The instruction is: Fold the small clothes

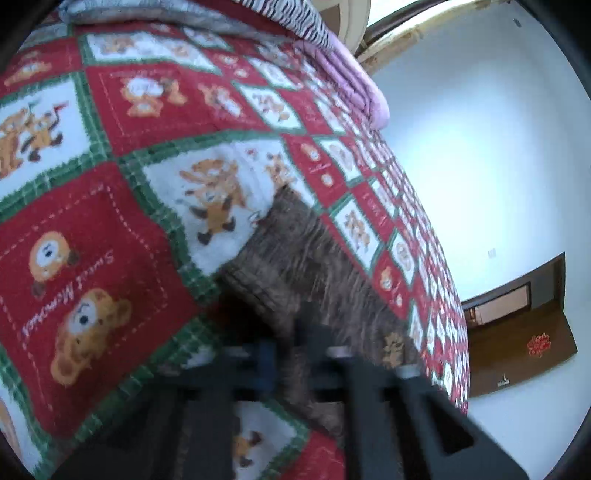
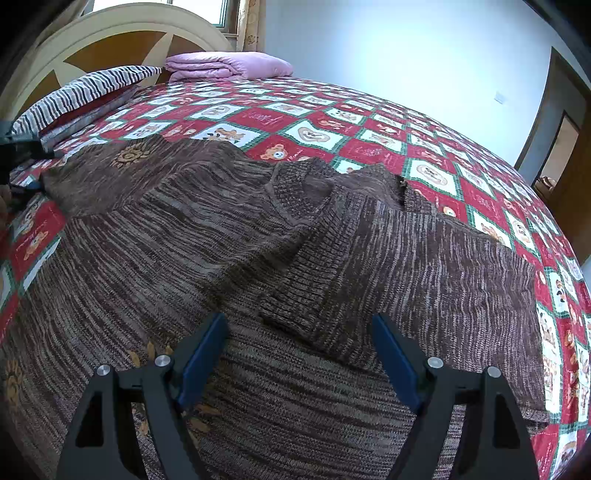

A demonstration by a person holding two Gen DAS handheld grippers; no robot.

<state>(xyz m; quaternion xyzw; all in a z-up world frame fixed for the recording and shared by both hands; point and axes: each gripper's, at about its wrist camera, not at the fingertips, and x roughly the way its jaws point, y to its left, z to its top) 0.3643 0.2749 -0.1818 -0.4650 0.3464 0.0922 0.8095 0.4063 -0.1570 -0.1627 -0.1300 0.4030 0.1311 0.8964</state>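
A brown marled knit sweater (image 2: 258, 258) lies spread on the bed, collar away from me, its right sleeve folded across the body with the ribbed cuff (image 2: 295, 306) near the middle. My right gripper (image 2: 301, 332) is open and empty, just above the sweater's lower body with the cuff between its blue pads. My left gripper (image 1: 295, 354) is shut on the left sleeve (image 1: 295, 254), which stretches away from it over the quilt; that view is blurred. The left gripper also shows at the left edge of the right wrist view (image 2: 22, 155), at the sleeve's end.
The bed carries a red, white and green bear-print quilt (image 2: 369, 125). A striped pillow (image 2: 81, 92) and a folded pink blanket (image 2: 225, 64) lie by the headboard (image 2: 110, 33). A white wall and a brown door (image 1: 517, 339) stand beyond the bed's far side.
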